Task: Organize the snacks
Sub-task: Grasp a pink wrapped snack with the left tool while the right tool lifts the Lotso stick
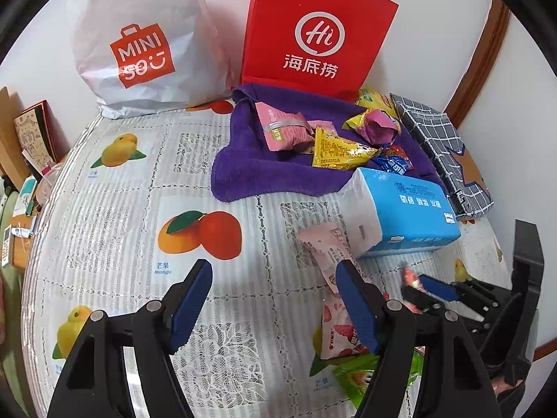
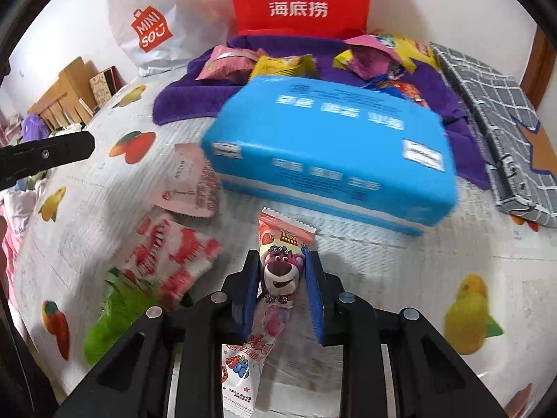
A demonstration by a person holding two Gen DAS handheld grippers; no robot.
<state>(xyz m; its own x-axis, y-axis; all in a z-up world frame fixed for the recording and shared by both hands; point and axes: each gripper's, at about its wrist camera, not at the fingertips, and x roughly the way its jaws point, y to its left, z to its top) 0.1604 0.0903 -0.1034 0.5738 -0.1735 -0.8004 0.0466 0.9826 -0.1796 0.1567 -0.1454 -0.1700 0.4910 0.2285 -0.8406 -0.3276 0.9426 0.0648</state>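
Observation:
A pink snack packet printed with a bear lies lengthwise between the blue pads of my right gripper, which press on both of its edges just above the fruit-print tablecloth. In the left wrist view that right gripper sits low at the right with a blurred bit of the packet at its tips. My left gripper hovers open over the cloth with nothing between its fingers. Loose packets lie close by: a pale pink one, a strawberry one and a green one. Several more snacks are piled on a purple towel.
A blue tissue pack lies just beyond the held packet, partly over the towel. Behind stand a red paper bag and a white shopping bag against the wall. A grey checked pouch lies at the right. Boxes crowd the left table edge.

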